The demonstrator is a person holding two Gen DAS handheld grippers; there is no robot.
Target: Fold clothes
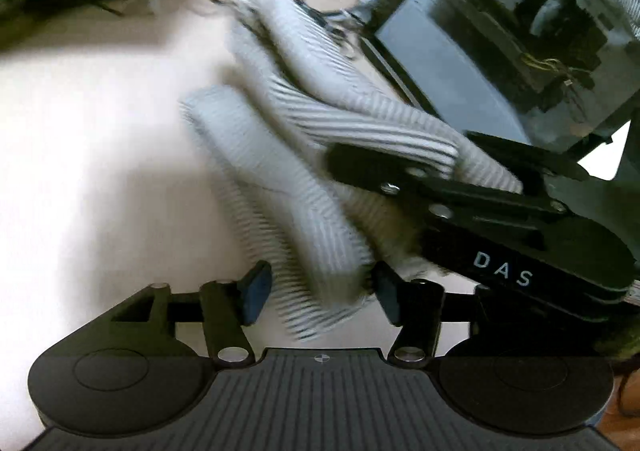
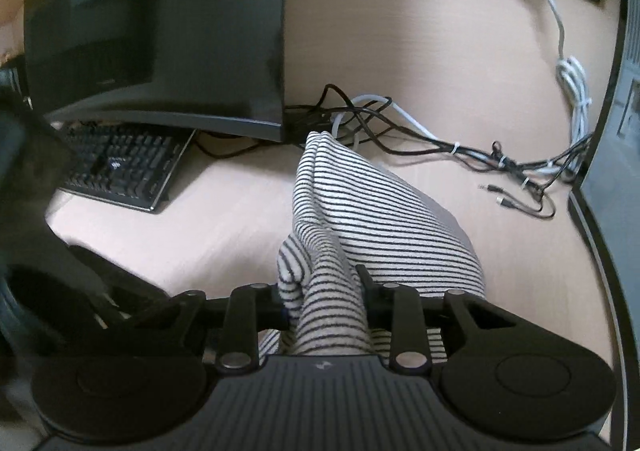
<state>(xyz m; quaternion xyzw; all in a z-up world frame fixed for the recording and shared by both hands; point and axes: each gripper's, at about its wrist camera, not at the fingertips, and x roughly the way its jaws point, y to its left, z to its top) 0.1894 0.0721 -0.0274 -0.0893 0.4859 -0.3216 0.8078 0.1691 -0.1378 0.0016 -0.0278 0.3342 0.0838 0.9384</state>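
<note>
You hold one striped cloth over the desk: your right gripper pinches it tight, and your left gripper stands wide around it.

Motion blur smears the striped garment; the keyboard lies half-hidden under the monitor

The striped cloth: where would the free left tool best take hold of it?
Probably the loose hanging end of the striped cloth, which dangles between the open left tool. Come straight on and pinch across its thin edge. The right tool already clamps a bunched fold further along.
</note>
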